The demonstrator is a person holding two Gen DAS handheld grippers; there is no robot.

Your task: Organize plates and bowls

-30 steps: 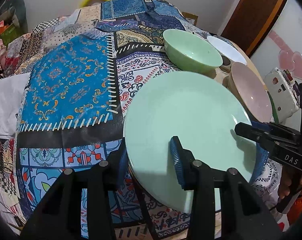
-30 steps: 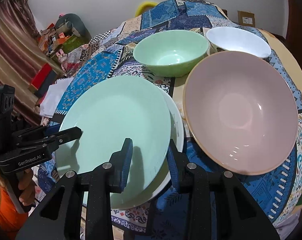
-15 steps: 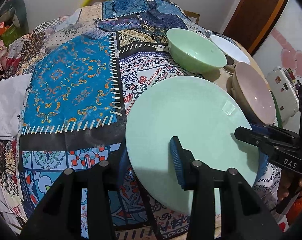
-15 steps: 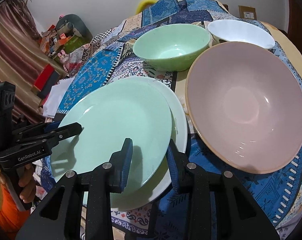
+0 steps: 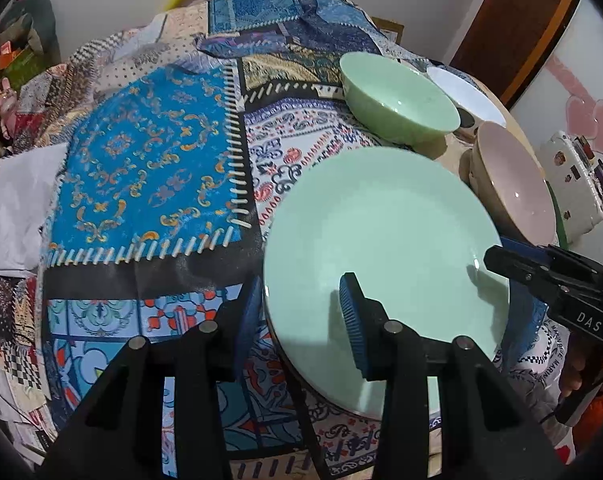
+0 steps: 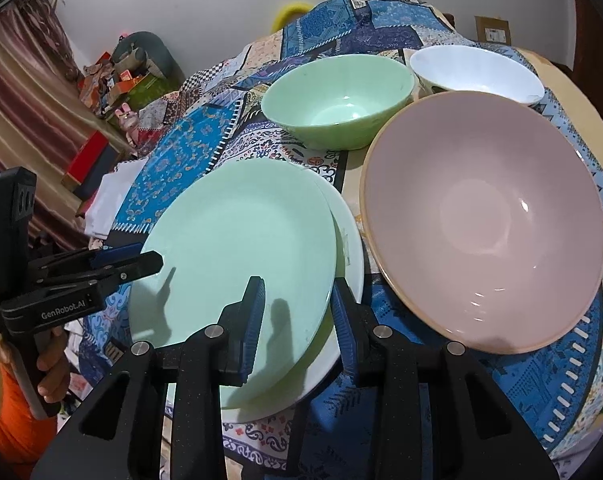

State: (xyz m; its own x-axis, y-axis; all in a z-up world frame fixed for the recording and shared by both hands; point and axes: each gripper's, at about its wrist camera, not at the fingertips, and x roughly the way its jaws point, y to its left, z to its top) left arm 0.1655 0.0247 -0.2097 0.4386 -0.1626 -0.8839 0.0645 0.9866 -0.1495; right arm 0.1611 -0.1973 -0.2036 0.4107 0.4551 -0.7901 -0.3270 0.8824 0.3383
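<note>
A round table is wearing a patchwork tablecloth (image 5: 149, 168) of printed squares in bright blue, navy, white and red, with paisley and scroll motifs and a row of pale stitch marks along one blue panel.

Near the front edge, a smooth, glossy mint-green plate (image 5: 381, 248), shallow and round, is sitting tilted on top of a white plate (image 6: 347, 240), whose glazed rim is showing along the green plate's right side in the right wrist view.

Both grippers are black plastic with ribbed blue pads. The left gripper (image 5: 301, 320) is clamping the green plate's near left rim, one finger under the edge and the other pressing on the top face. The right gripper (image 6: 297, 320) is pinching the same plate's near right rim, one pad lying on the green surface and the other outside the edge, between the green plate and the white one. In the right wrist view a hand (image 6: 53, 364) with an orange sleeve is gripping the left gripper's handle.

To the right of the plates, a wide, deep pink bowl (image 6: 485, 216) with a tan rim is resting on the cloth, its glaze catching small highlights. Behind it, farther back, a mint-green bowl (image 6: 337, 100) with steep rounded sides is standing just beside a white bowl (image 6: 477, 70).
</note>
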